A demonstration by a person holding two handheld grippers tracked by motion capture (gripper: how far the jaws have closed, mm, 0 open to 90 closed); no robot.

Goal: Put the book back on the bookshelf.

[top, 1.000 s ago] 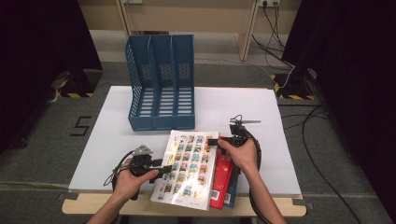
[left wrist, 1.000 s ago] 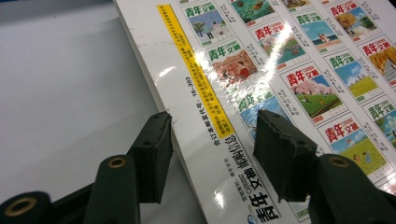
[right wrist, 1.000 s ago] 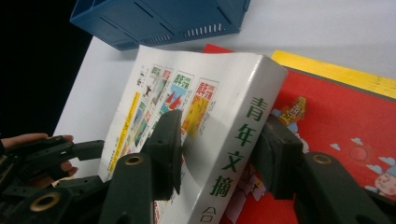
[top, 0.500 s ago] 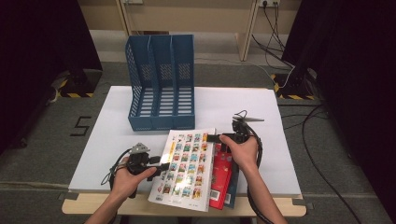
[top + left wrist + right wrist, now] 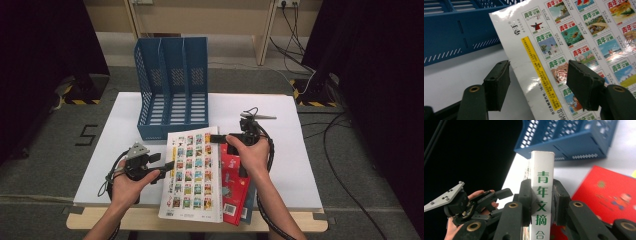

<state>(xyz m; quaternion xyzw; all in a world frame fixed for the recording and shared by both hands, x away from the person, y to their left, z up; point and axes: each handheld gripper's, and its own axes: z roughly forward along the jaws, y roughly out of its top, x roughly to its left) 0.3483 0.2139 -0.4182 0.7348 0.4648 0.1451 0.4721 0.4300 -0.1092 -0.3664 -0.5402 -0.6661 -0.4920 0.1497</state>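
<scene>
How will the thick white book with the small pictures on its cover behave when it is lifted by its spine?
The white book looks thick in the right gripper view, so probably fairly heavy and stiff. Its cover reflects light in the left gripper view, so it may be slippery. With only the right gripper clamping the spine, its pages may fan open.

Lab recording bay: white table on grey carpet, black curtains, hazard-taped stand feet, floor cables, taped "5".
</scene>
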